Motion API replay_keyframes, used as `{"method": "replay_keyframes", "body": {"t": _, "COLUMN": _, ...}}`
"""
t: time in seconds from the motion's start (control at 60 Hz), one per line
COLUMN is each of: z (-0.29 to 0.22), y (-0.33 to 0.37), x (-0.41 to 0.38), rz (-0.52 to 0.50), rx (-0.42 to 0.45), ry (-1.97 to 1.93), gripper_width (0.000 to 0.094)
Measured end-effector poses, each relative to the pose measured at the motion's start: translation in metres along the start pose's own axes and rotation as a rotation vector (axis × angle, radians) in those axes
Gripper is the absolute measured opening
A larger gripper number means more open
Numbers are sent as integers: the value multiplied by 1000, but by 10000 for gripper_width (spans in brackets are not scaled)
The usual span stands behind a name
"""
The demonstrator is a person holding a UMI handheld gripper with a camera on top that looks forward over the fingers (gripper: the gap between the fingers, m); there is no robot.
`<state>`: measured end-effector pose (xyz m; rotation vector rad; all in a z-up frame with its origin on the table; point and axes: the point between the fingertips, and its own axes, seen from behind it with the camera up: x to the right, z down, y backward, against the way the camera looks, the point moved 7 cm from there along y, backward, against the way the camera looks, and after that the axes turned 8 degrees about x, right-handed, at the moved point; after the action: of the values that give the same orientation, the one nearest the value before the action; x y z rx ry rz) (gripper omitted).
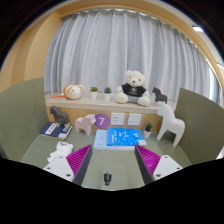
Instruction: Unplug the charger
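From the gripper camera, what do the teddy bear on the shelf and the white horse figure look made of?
Teddy bear: looks like soft plush, with a fuzzy cream surface and a dark fabric top. White horse figure: looks rigid, perhaps painted wood or plastic, with smooth, flat matte faces and hard edges; which one cannot be told.

You're at a desk nook in a home-style room, maybe a staged bedroom or study. Evidence: sheer white floor-length curtains (120, 45) cover the whole back wall; a light wooden shelf (100, 100) holds a white teddy bear in a dark shirt (134, 87), small potted green plants (101, 91) and a round orange-white plush toy (72, 92). White wooden horse figurines (171, 124) stand on the grey-green desk surface (40, 150). Decor only, no tools.
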<state>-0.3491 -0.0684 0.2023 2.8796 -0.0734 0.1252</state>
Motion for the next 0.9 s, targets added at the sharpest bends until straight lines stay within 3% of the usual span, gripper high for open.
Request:
{"method": "replay_keyframes", "body": {"t": 0.167, "z": -24, "y": 81, "x": -12, "rz": -14, "rx": 30, "ry": -27, "gripper_width": 860}}
{"method": "replay_keyframes", "body": {"t": 0.45, "z": -4, "y": 180, "x": -22, "rz": 8, "rx": 3, "ry": -75, "gripper_width": 858}}
{"method": "replay_keyframes", "body": {"t": 0.9, "z": 20, "y": 232, "x": -24, "rz": 35, "rx": -69, "ry": -55, "gripper_width": 857}}
